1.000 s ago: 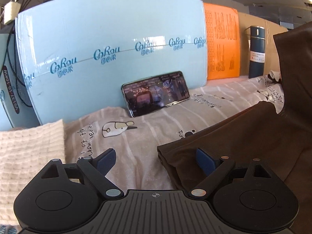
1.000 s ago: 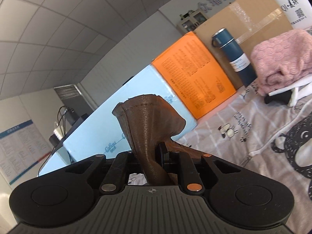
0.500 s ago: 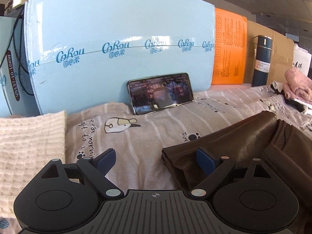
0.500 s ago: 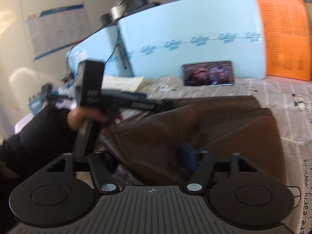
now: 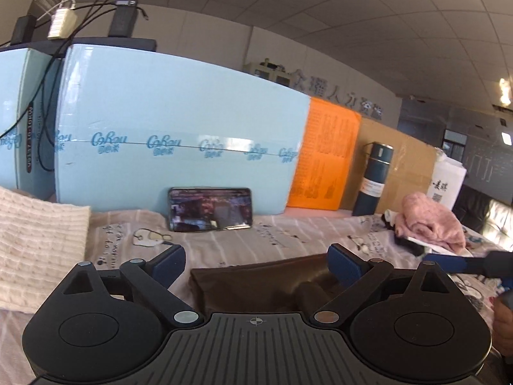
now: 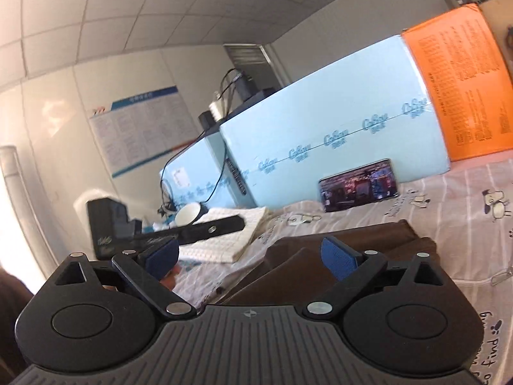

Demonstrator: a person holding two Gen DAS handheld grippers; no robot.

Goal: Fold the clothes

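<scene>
Brown garment [image 5: 256,284] folded on cartoon-print sheet [image 6: 449,199], blue foam board [image 5: 179,122] behind; right gripper [image 6: 250,256] fingers just spread, left gripper [image 5: 256,264] fingers spread, empty

The setting is an office or institutional workroom adapted as a test station. Overhead is a suspended grid ceiling [image 5: 368,16] of square panels. A printed notice board [image 6: 141,128] hangs on the plain white wall, and raised lettering [image 5: 336,93] runs along the far wall above a cabinet. The work surface is covered by a cartoon-print sheet [image 5: 288,234] and backed by large light-blue cartons [image 5: 179,128], an orange printed sheet [image 5: 323,154] and brown cardboard [image 5: 407,160]. Cables and adapters [image 5: 64,19] sit on top of the cartons. A phone [image 5: 210,209] leans against the cartons.
</scene>
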